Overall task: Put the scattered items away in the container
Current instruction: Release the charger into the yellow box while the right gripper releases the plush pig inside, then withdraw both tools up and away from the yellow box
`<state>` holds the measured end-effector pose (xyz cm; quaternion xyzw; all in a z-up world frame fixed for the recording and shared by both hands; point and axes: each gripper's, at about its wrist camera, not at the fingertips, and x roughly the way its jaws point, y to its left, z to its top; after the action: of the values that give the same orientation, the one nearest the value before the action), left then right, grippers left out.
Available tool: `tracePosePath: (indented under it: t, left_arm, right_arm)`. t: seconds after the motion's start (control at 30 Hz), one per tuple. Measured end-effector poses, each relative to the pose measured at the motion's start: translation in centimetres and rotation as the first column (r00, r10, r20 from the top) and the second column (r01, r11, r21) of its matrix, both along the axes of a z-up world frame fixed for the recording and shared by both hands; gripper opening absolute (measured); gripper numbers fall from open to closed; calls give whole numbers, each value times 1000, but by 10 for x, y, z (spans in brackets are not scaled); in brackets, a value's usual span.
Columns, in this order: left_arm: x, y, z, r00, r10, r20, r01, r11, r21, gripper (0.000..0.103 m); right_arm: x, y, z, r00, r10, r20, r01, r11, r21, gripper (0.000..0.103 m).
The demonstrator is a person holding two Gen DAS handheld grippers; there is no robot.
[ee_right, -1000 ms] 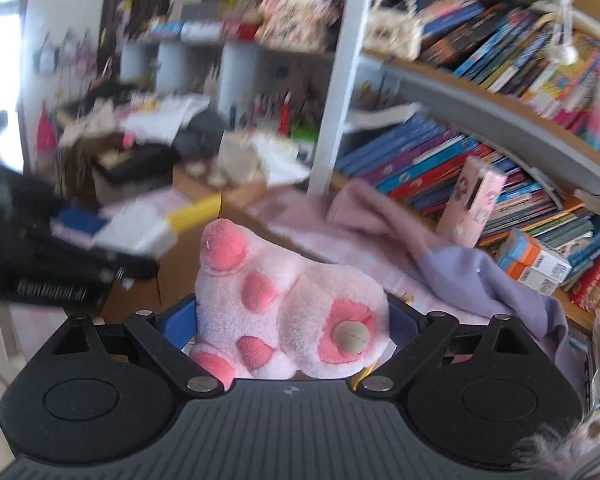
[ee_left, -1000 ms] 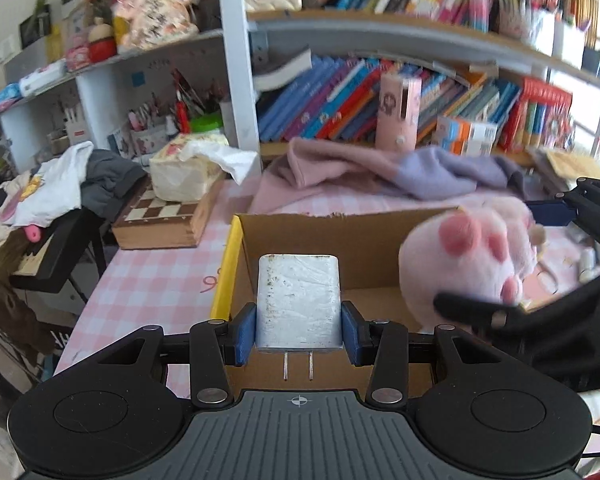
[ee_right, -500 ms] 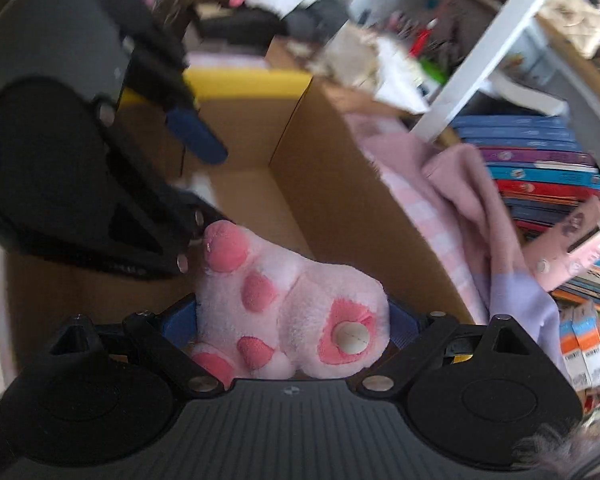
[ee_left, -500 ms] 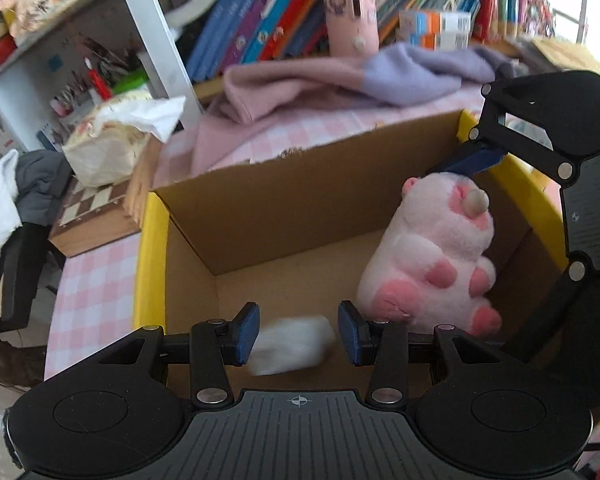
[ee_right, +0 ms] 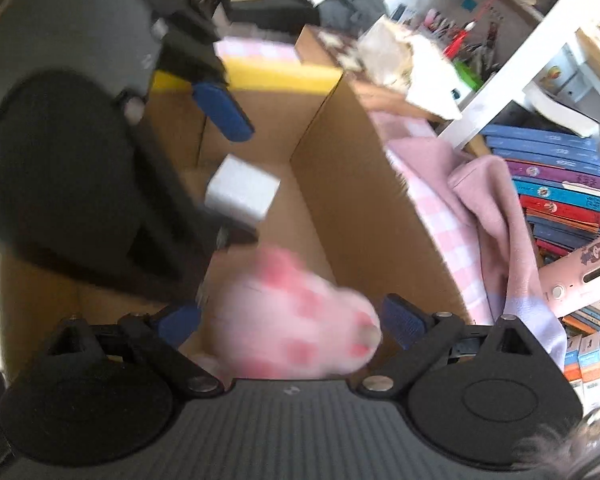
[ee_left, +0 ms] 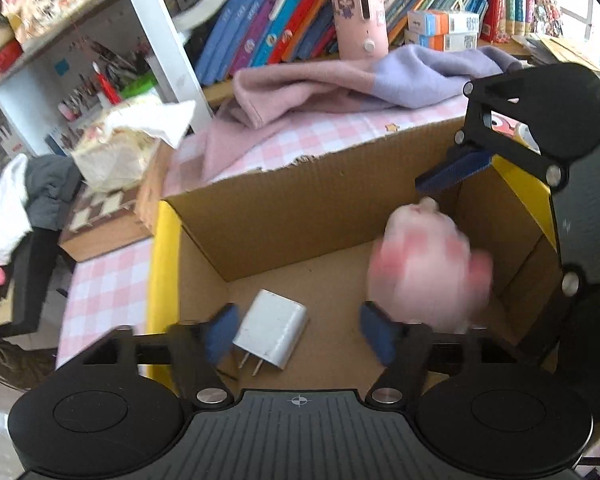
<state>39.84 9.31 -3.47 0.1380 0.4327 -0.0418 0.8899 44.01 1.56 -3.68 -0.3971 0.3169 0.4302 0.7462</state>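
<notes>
Release step, by my reading: both grippers hover over the box (ee_left: 284, 208), left gripper (ee_left: 296, 332) fingers wide, charger (ee_left: 271, 334) lying on the box floor; right gripper (ee_right: 290, 322) fingers wide, blurred plush (ee_right: 292, 320) apparently dropping in; next, lift clear and seek remaining items.

Left gripper (ee_left: 296, 330) hanging over box (ee_left: 284, 216), jaws spread wide. Charger (ee_left: 272, 328) lying flat on box floor between fingers, touching neither. Blurred pink plush (ee_left: 428, 272) sitting at right, right gripper (ee_left: 456, 172) above it.
</notes>
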Motion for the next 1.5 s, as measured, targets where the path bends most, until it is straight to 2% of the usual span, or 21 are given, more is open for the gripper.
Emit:
tracePosePath:
  t: [0.2,0.37,0.57,0.73,0.87,0.97,1.1,1.2,1.37,1.5]
  left_arm:
    - [-30,7,27,995,26,100,-23,999,-29,80]
    - [-60,11,50,983,35,179,-29,999,-37,84]
    - [-102,16,67,964,72,257,-58,996,-62,89]
    - [-131,20,73,951,93,295,-75,995,-73,90]
    - [-155,23,77,941,116,317,-87,991,-105,90]
    - [-175,29,79,930,157,332,-108,981,-160,91]
    - [-196,38,77,923,223,313,-155,961,-227,91]
    - [-212,46,71,921,261,290,-187,947,-259,91]
    - [-236,53,62,920,292,261,-222,938,-267,91]
    - [-255,52,54,924,289,249,-223,939,-261,91]
  right_arm:
    - [-23,-13,27,999,-23,45,19,996,93,99]
    - [-46,-27,52,992,-93,84,76,980,184,99]
    - [-80,-46,77,971,-212,112,170,938,301,99]
    - [-110,-59,84,946,-304,117,243,898,367,99]
    - [-134,-66,87,916,-387,109,310,853,421,99]
    - [-153,-72,88,894,-443,60,375,816,441,99]
    - [-177,-82,91,847,-532,-14,471,737,486,99]
    - [-197,-88,91,811,-584,-27,514,690,511,99]
    - [-228,-96,85,760,-649,-35,559,626,544,99]
    - [-252,-99,76,730,-682,-37,585,596,551,99]
